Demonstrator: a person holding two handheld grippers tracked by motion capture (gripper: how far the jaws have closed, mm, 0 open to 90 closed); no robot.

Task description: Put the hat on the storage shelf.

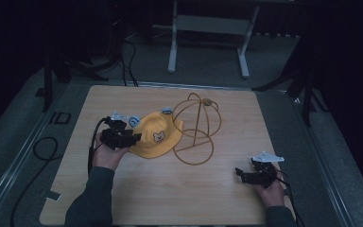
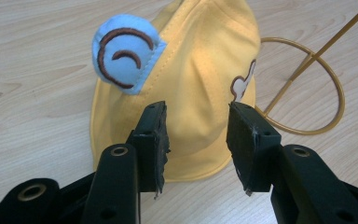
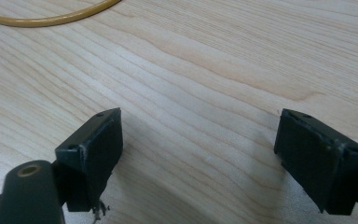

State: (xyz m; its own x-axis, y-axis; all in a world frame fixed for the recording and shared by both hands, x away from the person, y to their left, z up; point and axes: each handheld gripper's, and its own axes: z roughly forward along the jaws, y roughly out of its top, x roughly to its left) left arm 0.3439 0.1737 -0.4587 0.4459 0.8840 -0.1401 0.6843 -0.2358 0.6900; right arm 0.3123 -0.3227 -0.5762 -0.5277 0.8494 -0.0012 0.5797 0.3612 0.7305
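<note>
My left gripper (image 1: 133,138) jaws parted, straddling brim of yellow hat (image 1: 158,137), mid-table toward left edge. Wire hat stand (image 1: 196,127) just beside hat. My right gripper (image 1: 242,174) spread wide, holding nothing, bare wooden table (image 1: 179,194) near right front corner. Dark floor around.

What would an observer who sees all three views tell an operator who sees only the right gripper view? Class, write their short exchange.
Operator: My view has wood and a gold curve at the top left. What is that curve?
Observer: It is the base ring of a gold wire stand with a domed frame on top.
Operator: Is anything beside it?
Observer: A yellow hat lies on the table, against the stand's left side.
Operator: Where is the other gripper?
Observer: The left gripper is at the hat's brim, with its jaws open and not clamped on it.
</note>
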